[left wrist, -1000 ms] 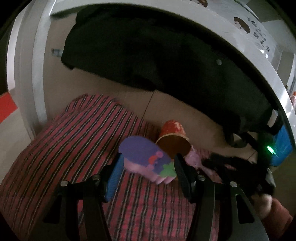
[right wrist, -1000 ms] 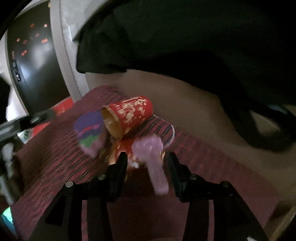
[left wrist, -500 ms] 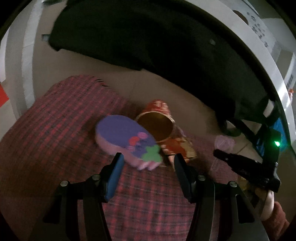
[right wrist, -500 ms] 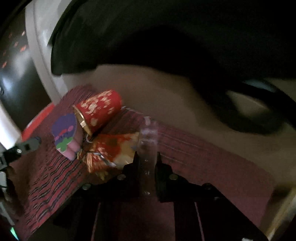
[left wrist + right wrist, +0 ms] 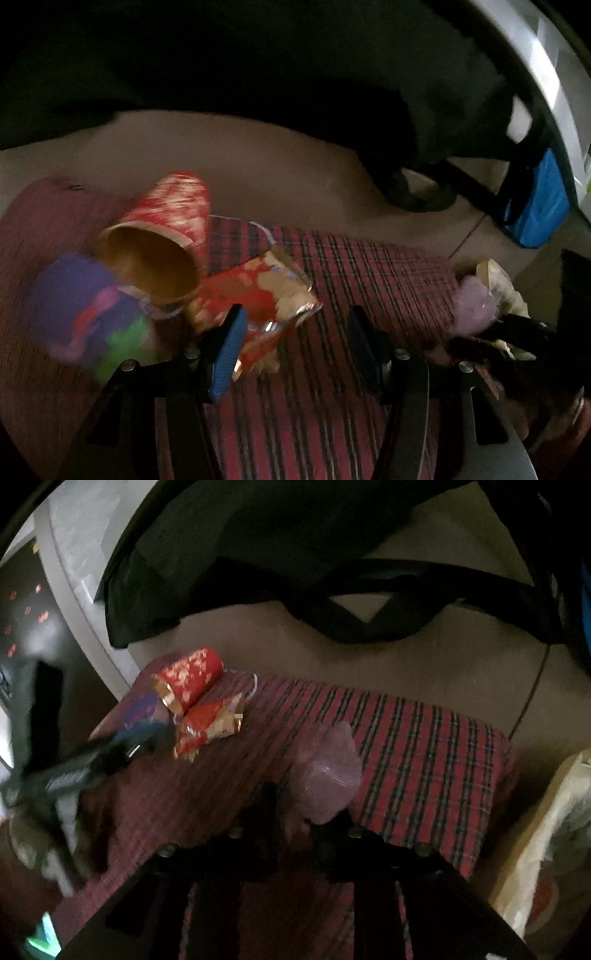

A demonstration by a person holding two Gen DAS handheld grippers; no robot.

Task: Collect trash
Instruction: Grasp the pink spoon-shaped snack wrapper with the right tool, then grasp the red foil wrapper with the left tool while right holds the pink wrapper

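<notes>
My right gripper [image 5: 295, 818] is shut on a crumpled pale purple plastic wrapper [image 5: 327, 771] and holds it above the red striped cloth [image 5: 424, 746]. The wrapper also shows at the right of the left wrist view [image 5: 472, 308]. My left gripper [image 5: 295, 332] is open and empty, its left finger beside a crumpled red and gold wrapper [image 5: 258, 295]. A red and gold paper cup [image 5: 166, 236] lies on its side behind it. A purple foam toy [image 5: 88, 321] lies to the left, blurred. Cup [image 5: 188, 679] and wrapper [image 5: 210, 720] show in the right wrist view.
A black bag [image 5: 295, 554] hangs over the far side, its straps trailing down. A blue bag [image 5: 539, 199] stands at the right. A pale plastic bag [image 5: 546, 830] sits at the right of the cloth.
My right gripper has lifted the purple wrapper back and to the right, away from the cup. My left gripper has swung right, from the purple toy toward the red and gold wrapper.
</notes>
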